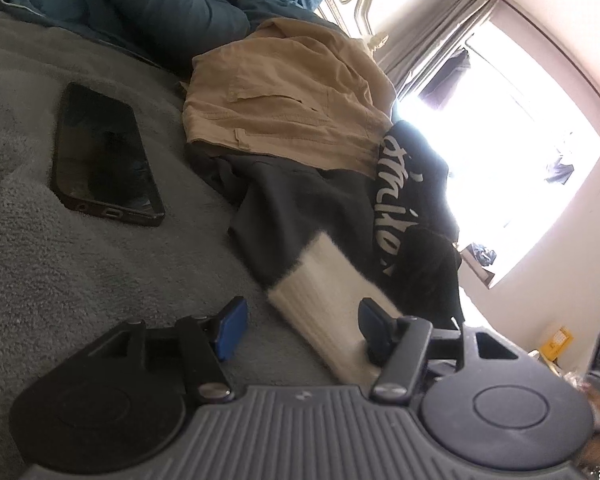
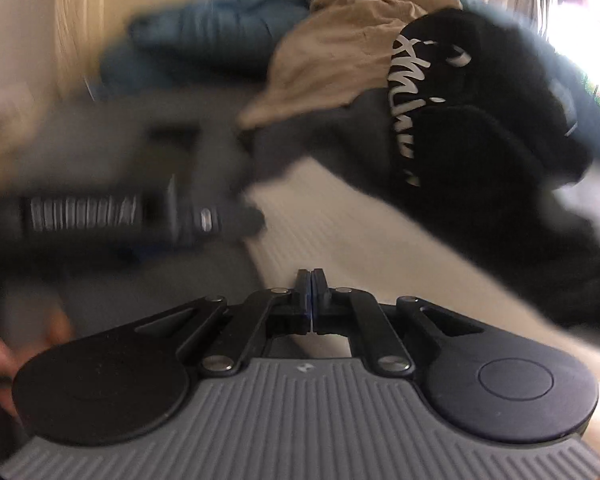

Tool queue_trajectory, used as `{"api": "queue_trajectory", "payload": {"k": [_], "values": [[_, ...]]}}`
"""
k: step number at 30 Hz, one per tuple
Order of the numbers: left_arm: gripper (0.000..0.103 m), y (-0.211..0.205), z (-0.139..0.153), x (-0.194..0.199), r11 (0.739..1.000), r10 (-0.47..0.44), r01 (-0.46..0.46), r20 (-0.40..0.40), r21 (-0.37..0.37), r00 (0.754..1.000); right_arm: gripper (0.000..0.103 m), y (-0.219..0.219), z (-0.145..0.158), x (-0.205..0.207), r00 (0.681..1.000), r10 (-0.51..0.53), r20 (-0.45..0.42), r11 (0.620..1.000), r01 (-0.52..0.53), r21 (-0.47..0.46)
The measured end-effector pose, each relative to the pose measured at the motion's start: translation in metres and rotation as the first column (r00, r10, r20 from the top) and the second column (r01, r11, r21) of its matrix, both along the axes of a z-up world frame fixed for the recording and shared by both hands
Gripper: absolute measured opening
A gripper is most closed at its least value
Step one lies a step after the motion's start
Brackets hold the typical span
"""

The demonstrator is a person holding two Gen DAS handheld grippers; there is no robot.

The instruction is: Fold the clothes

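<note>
The left gripper (image 1: 300, 324) is wide open, low over the grey blanket (image 1: 80, 264), with the white knit (image 1: 324, 304) lying between its fingers. The right gripper (image 2: 311, 286) is closed, its pads together; whether it pinches the knit (image 2: 340, 236) I cannot tell. Behind lie the black hoodie (image 1: 412, 208), beige trousers (image 1: 284, 96) and a phone (image 1: 104, 156).

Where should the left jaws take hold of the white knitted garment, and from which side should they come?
Judging by its pose, grip the white knitted garment at its ribbed end edge, which lies flat on the grey blanket, free of the dark clothes. The open left gripper already faces it, so come from the blanket side and close one jaw above and one below that edge.
</note>
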State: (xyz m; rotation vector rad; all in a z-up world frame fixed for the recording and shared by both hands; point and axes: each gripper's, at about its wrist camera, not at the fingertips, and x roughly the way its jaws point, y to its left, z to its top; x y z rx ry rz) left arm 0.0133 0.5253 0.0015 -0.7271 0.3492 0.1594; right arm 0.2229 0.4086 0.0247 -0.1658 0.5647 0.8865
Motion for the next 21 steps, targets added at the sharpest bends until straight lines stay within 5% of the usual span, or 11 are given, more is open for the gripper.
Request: {"api": "queue_trajectory", "payload": {"k": [5, 9, 12, 14, 18, 21], "values": [[0.069, -0.028, 0.023, 0.008, 0.991, -0.106, 0.104, 0.018, 0.088, 0.994, 0.007, -0.11, 0.054, -0.002, 0.992, -0.124, -0.011, 0.981, 0.124, 0.151], [0.075, -0.071, 0.027, 0.037, 0.949, -0.274, 0.277, -0.038, 0.152, 0.961, 0.012, -0.161, 0.049, 0.029, 0.962, -0.257, -0.095, 0.966, 0.259, 0.003], [0.074, -0.092, 0.017, 0.055, 0.926, -0.283, 0.311, -0.152, 0.213, 0.947, 0.014, -0.16, 0.014, 0.056, 0.926, -0.328, -0.188, 0.944, 0.313, -0.103], [0.074, -0.099, 0.019, 0.057, 0.916, -0.272, 0.313, -0.184, 0.253, 0.945, 0.014, -0.163, 0.008, 0.057, 0.924, -0.356, -0.142, 0.932, 0.339, -0.129], [0.074, -0.119, 0.046, 0.055, 0.877, -0.243, 0.31, -0.218, 0.368, 0.945, 0.017, -0.225, 0.046, 0.018, 0.928, -0.367, -0.069, 0.93, 0.367, -0.013], [0.076, -0.152, 0.075, 0.064, 0.835, -0.289, 0.339, -0.18, 0.434, 0.94, 0.032, -0.273, 0.075, -0.011, 0.925, -0.38, -0.015, 0.922, 0.38, 0.075]]}}
